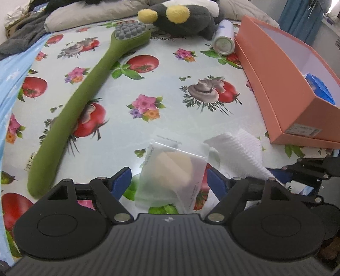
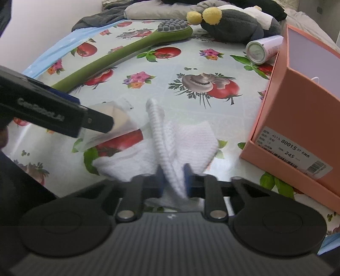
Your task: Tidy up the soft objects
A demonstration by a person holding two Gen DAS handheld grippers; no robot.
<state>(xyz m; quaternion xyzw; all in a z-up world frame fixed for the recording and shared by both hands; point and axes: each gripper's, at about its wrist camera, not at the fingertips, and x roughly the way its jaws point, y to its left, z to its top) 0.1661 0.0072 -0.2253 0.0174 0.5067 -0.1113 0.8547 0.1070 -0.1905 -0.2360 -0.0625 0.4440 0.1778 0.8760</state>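
Little of the sorting appears to be done. Inside the box [image 1: 282,99] only one blue item [image 1: 319,88] can be made out, against the far wall; the rest of its floor is hidden or bare, so more than that cannot be claimed.

The white cloth [image 2: 187,140] is pinched by the right gripper [image 2: 173,180]: its blue pads are closed tight on a bunched ridge of the knit, while the rest of the cloth is spread on the tablecloth [image 1: 170,85] just beside the box's near corner. This is judged to be the item in hand, with the lift and the transfer into the box not yet made.

The left gripper [image 1: 169,180] is held wide open, and nothing is gripped. A clear bag [image 1: 174,174] with pale sponge-like pieces inside lies between its fingers, but the pads are seen apart from it on both sides (whether the bag rests fully on the tablecloth cannot be told). The bag is just beside the cloth.

Left over, by the look of things: the bag, the plush toy [image 1: 180,19] at the far edge, and perhaps the long green brush [image 1: 85,91] lying diagonally across the tablecloth. A can [image 1: 224,38] lies on its side touching or nearly touching the box's outer wall; being hard, it is probably not part of the job.
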